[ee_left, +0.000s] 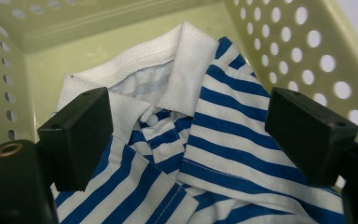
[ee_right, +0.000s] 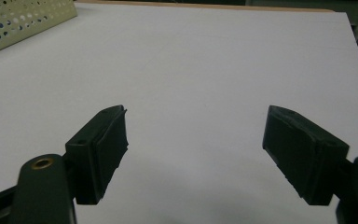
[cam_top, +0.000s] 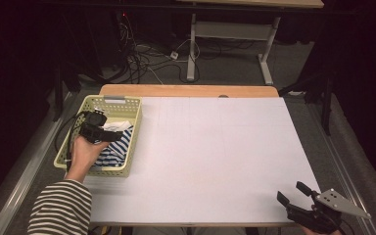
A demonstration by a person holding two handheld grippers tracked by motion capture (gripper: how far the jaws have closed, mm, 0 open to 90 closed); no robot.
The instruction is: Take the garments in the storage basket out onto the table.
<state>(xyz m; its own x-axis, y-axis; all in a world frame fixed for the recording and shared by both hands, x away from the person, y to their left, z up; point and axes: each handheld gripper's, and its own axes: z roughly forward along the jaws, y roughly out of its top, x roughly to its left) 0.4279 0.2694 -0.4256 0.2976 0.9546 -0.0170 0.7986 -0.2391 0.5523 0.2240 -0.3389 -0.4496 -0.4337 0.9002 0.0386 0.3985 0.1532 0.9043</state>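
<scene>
High view shows the left gripper (cam_top: 108, 134) inside the pale green basket (cam_top: 89, 104) at the table's left, over the blue-striped shirt (cam_top: 115, 152). If the jaws close on the collar only, the shirt may drag or catch the basket wall. Its jaws stand wide apart, holding nothing. Right gripper (cam_top: 290, 193), also wide open, rests empty near the table's front right corner.
</scene>
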